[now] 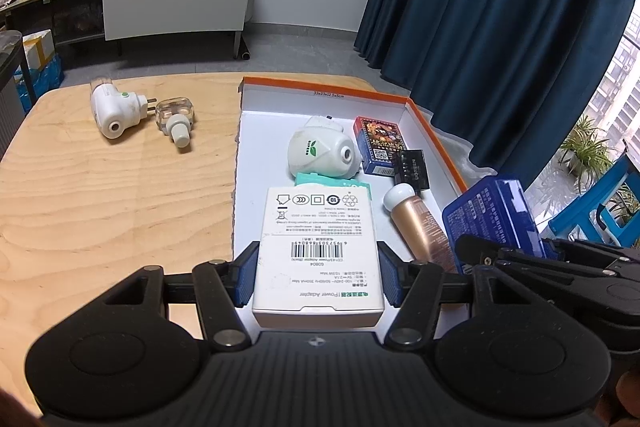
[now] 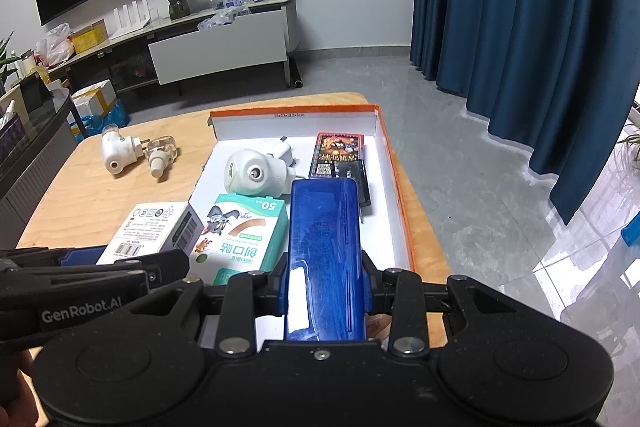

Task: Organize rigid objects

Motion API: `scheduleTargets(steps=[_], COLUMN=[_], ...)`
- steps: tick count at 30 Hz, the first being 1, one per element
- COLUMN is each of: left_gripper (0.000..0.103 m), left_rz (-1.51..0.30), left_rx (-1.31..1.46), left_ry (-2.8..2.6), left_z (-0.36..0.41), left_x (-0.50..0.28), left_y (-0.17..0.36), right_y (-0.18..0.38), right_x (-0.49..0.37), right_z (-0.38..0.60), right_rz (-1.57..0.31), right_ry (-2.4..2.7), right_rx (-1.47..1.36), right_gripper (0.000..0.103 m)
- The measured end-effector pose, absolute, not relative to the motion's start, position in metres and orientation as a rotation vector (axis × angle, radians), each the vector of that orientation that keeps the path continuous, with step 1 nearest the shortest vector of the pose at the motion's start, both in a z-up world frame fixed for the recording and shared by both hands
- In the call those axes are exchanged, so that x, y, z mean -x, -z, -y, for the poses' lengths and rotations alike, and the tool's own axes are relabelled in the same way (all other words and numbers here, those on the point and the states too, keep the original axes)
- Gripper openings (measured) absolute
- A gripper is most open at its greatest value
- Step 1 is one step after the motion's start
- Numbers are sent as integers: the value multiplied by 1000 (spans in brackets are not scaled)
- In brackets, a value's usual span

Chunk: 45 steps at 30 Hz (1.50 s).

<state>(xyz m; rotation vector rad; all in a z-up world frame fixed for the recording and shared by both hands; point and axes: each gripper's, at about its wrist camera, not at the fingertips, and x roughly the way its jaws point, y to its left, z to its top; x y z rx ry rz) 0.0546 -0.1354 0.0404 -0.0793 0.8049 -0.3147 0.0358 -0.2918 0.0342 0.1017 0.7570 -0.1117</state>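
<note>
My left gripper (image 1: 318, 273) is shut on a white power adapter box (image 1: 318, 247), held over the near end of the orange-rimmed white tray (image 1: 436, 143). My right gripper (image 2: 325, 283) is shut on a blue plastic case (image 2: 325, 247), held over the tray's near right part; the case also shows in the left wrist view (image 1: 492, 215). In the tray lie a white plug-in device (image 1: 322, 151), a green bandage box (image 2: 244, 231), a card box (image 1: 378, 141), a black box (image 1: 411, 169) and a gold tube (image 1: 420, 227).
On the wooden table (image 1: 100, 211) left of the tray lie a white plug-in vaporizer (image 1: 114, 109) and a clear refill bottle (image 1: 176, 119). A blue curtain (image 1: 500, 27) hangs to the right. A TV cabinet (image 2: 216, 43) stands at the far wall.
</note>
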Motion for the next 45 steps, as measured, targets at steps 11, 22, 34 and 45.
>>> scheduleTargets(steps=[11,22,34,45], left_gripper=[60,60,79,84], left_rz=[-813,-845,-854,-814], left_rx=[73,60,40,66], left_ry=[307,386,391,258], left_z=[132,145,143,101], left_x=[-58,-59,-59,-74], left_y=[-37,-32,-34,-53], right_y=[-12,-28,-48,-64], right_x=[-47,-30,-30,-45], right_z=[307,333,322,278], right_rz=[-838,-741,-675,-664], right_ry=[-14,212,202,110], right_rx=[-309,-216,-173,-106], right_gripper=[41,65,67,78])
